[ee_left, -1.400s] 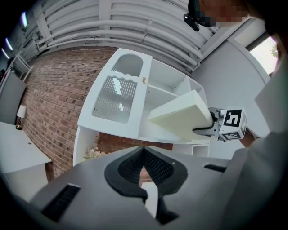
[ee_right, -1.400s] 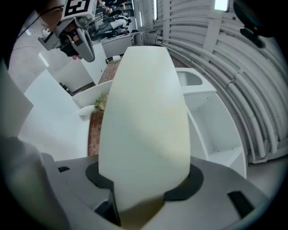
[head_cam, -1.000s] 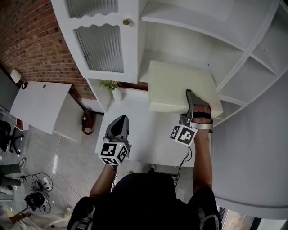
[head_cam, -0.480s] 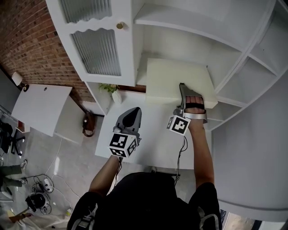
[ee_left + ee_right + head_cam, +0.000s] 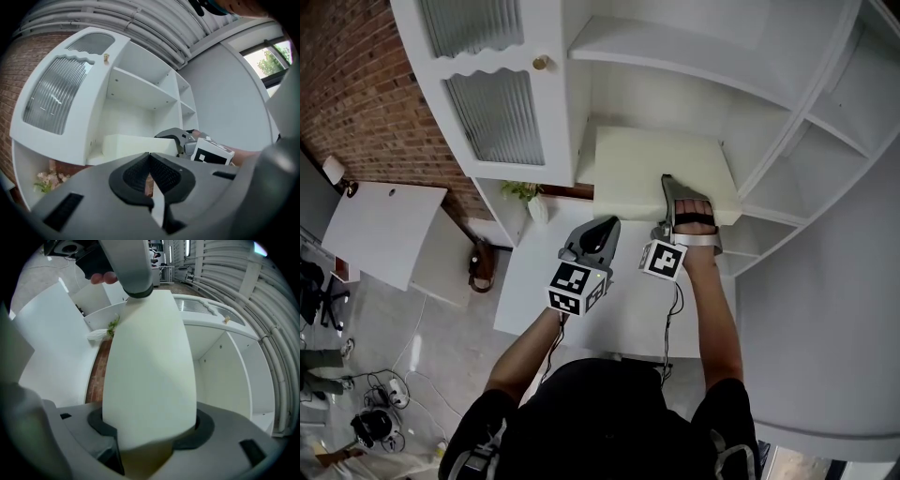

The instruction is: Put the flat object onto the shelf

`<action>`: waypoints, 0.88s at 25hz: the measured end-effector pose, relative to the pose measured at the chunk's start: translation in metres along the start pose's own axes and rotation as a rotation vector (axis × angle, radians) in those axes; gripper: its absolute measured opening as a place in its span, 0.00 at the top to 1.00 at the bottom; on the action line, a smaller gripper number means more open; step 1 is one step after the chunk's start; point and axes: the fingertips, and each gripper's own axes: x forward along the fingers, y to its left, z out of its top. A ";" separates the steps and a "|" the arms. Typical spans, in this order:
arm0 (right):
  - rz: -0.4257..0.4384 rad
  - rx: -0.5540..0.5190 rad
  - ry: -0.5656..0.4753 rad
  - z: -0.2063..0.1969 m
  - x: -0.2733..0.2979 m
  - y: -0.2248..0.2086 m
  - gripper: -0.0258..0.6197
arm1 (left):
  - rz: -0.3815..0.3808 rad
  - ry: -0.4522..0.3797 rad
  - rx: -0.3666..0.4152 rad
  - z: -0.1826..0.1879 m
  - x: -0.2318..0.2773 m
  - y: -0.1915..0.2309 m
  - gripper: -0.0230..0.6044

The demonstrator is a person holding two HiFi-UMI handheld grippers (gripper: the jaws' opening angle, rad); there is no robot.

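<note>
Head view: the flat object (image 5: 656, 169), a pale slab, lies on the lowest shelf (image 5: 585, 167). The right tongs (image 5: 667, 190) are at the slab's near edge, at the shelf's front. The left tongs (image 5: 607, 227) hover just in front of the shelf, over the white surface (image 5: 628, 300).

Left gripper view: the left tongs (image 5: 150, 158) are pressed together with nothing between them. The flat object (image 5: 131, 143) rests on the shelf beyond.

Right gripper view: the right tongs (image 5: 150, 434) stand wide and are opening, with the flat object (image 5: 150, 357) between them and the pads against its faces.
</note>
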 end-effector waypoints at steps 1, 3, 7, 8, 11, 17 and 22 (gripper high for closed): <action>0.000 0.000 -0.003 0.001 0.000 0.000 0.48 | -0.004 0.002 0.002 0.001 0.004 -0.002 0.95; 0.009 0.009 -0.012 0.002 0.001 0.000 0.48 | -0.006 0.008 0.002 0.002 0.011 -0.003 0.95; 0.023 0.024 -0.041 0.000 0.007 0.005 0.48 | -0.006 0.025 -0.003 0.001 0.018 -0.004 0.95; 0.017 0.019 -0.047 -0.001 0.008 0.005 0.48 | -0.013 0.029 0.000 0.001 0.019 -0.007 0.95; 0.011 0.011 -0.060 0.000 0.008 0.007 0.47 | -0.041 0.040 0.002 0.000 0.025 -0.016 0.95; 0.033 0.040 -0.096 0.000 0.003 0.005 0.46 | -0.032 0.047 -0.021 -0.001 0.035 -0.018 0.95; 0.020 0.087 -0.165 0.003 -0.016 0.005 0.46 | -0.011 0.052 -0.032 -0.006 0.039 -0.016 0.95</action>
